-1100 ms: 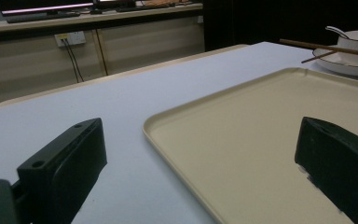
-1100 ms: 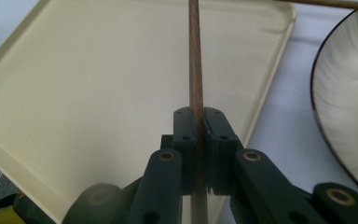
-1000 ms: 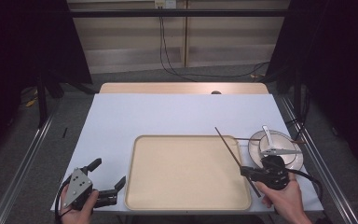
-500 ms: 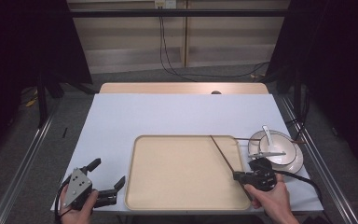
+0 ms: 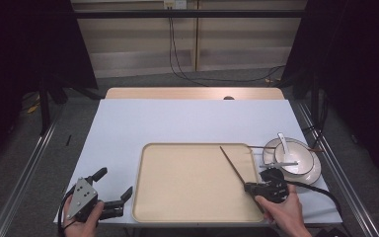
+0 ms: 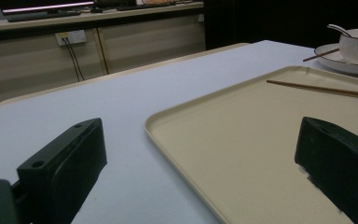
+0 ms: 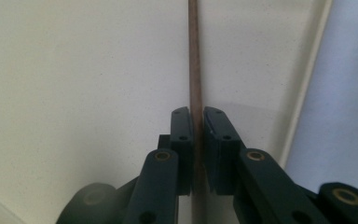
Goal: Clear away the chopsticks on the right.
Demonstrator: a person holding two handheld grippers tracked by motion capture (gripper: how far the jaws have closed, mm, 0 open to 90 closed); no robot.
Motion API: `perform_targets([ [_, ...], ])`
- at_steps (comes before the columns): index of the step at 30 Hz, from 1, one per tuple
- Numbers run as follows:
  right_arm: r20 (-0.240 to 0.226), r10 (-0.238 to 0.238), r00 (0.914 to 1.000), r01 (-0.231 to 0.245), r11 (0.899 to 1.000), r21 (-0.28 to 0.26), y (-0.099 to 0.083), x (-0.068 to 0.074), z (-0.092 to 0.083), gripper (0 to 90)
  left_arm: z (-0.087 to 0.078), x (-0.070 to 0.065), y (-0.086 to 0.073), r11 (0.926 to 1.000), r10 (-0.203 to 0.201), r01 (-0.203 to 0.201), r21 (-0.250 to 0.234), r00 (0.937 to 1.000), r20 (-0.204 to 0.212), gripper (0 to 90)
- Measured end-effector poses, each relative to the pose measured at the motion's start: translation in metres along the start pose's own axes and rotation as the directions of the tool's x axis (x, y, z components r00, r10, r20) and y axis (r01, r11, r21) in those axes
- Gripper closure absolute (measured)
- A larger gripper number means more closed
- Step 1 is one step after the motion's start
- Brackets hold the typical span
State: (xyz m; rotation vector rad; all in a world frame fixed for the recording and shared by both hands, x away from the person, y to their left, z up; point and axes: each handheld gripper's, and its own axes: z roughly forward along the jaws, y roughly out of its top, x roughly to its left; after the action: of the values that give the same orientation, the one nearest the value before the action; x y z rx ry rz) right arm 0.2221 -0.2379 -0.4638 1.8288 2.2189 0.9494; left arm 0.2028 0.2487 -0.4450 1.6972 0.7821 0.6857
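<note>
My right fingers point(image 7: 198, 140) clamp one brown chopstick point(image 5: 233, 165), which slants over the beige tray point(image 5: 177, 207) on the pale blue bench point(image 5: 177, 121). My left fingers point(image 5: 113, 190) stand wide apart and empty beside the tray's left rim. Behind the bench: beige cabinets point(image 5: 143, 49), dangling cables.

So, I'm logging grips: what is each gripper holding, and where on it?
The right gripper is shut on a brown chopstick, clamped at its near end, over the tray. The left gripper is open, holding nothing.
</note>
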Motion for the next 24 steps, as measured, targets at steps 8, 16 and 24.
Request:
perform_targets([
  [8,-0.029,-0.035,0.9990,0.035,0.999,-0.008,0.000,0.000,0.000,75.3,0.000,0.000,0.000,1.0000,-0.005,0.005,0.001,1.0000,0.003,2.0],
  [16,-0.070,-0.146,0.9869,0.140,0.987,-0.082,-0.002,-0.001,-0.014,53.2,-0.002,0.002,0.000,1.0000,-0.007,0.007,-0.002,1.0000,-0.007,1.9],
  [24,-0.144,-0.241,0.9599,0.211,0.958,-0.196,0.000,-0.015,-0.041,25.7,-0.001,0.002,-0.001,0.9999,-0.016,0.016,-0.004,0.9998,-0.007,2.0],
])
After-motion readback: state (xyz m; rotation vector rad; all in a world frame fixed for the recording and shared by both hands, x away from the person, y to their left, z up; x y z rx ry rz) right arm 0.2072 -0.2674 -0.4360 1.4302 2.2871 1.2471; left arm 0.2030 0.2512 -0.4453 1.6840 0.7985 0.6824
